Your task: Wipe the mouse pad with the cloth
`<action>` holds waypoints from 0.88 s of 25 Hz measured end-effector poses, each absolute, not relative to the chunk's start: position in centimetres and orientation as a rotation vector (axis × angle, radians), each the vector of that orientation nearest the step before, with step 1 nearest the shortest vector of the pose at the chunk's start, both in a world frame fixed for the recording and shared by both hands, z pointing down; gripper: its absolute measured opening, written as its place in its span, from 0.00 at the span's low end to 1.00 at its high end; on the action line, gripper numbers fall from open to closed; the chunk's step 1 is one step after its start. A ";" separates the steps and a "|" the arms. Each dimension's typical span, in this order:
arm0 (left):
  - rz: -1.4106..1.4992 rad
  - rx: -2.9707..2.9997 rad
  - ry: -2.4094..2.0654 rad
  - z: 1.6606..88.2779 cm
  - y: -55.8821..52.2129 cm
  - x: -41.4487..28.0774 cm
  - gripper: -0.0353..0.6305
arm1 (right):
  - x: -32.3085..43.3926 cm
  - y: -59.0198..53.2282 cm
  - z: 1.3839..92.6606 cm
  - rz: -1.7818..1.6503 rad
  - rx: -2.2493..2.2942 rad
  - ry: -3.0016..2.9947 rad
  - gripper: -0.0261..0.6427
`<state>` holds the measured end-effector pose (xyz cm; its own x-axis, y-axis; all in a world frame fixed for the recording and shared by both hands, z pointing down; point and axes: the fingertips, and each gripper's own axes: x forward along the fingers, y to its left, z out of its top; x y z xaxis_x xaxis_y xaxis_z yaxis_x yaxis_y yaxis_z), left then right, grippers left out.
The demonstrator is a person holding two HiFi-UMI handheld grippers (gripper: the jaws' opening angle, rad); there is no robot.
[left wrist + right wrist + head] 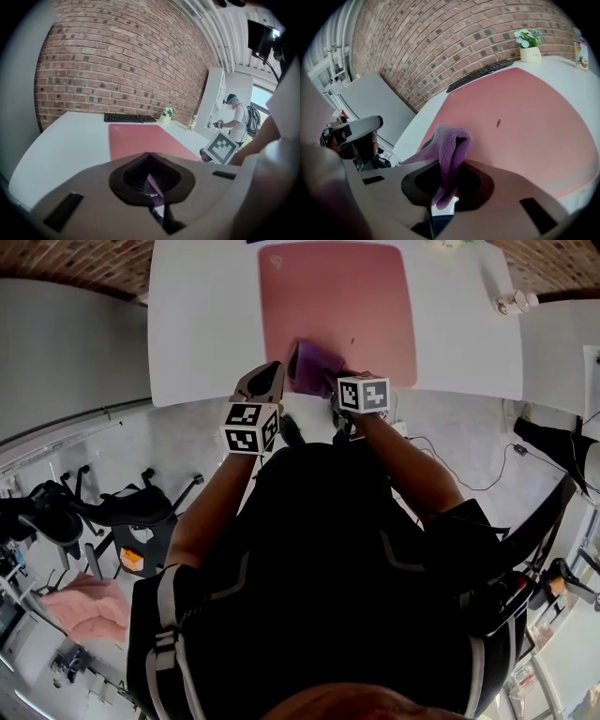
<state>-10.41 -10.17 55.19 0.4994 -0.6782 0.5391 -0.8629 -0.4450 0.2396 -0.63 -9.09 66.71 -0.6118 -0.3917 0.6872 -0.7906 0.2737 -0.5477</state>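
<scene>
A pink mouse pad point(347, 296) point(140, 138) point(525, 117) lies on the white table point(197, 315). A purple cloth point(314, 367) point(450, 145) hangs bunched over the pad's near edge, held between both grippers. My right gripper point(330, 381) point(443, 197) is shut on a thick fold of it. My left gripper point(279, 376) point(151, 187) is shut on a thin lilac edge of the cloth point(157, 185), just left of the right one. In the right gripper view the left gripper point(356, 131) shows off the table's edge.
A black keyboard point(129, 118) point(480, 72) and a small flower pot point(166, 113) point(529, 49) stand at the pad's far end. A small bottle point(516, 303) point(580, 47) lies at the table's right. A dark speck point(498, 123) marks the pad. A person point(236, 119) stands behind.
</scene>
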 end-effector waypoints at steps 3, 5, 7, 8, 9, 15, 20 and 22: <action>0.524 2.266 -1.252 55.3 -10.4 -9.3 0.06 | 0.8 -9.0 66.6 1.311 1.100 -2.120 0.13; 0.530 2.276 -1.241 55.2 -10.5 -8.6 0.06 | 1.8 -8.8 66.7 1.321 1.122 -2.113 0.13; 0.530 2.292 -1.219 55.2 -10.5 -7.9 0.06 | 2.7 -8.7 66.7 1.333 1.151 -2.103 0.13; 0.530 2.300 -1.207 55.3 -10.6 -7.5 0.06 | 3.2 -8.6 66.7 1.340 1.167 -2.095 0.13; 0.531 2.308 -1.195 55.3 -10.6 -7.0 0.06 | 3.8 -8.5 66.7 1.347 1.185 -2.087 0.13; 0.549 2.350 -1.129 55.4 -10.8 -4.1 0.06 | 7.8 -8.1 66.9 1.379 1.284 -2.045 0.13; 0.563 2.379 -1.089 55.3 -11.2 -2.3 0.06 | 10.6 -8.0 67.0 1.414 1.351 -2.018 0.13; 0.570 2.386 -1.077 55.3 -11.2 -1.6 0.06 | 11.7 -8.0 67.1 1.419 1.375 -2.009 0.13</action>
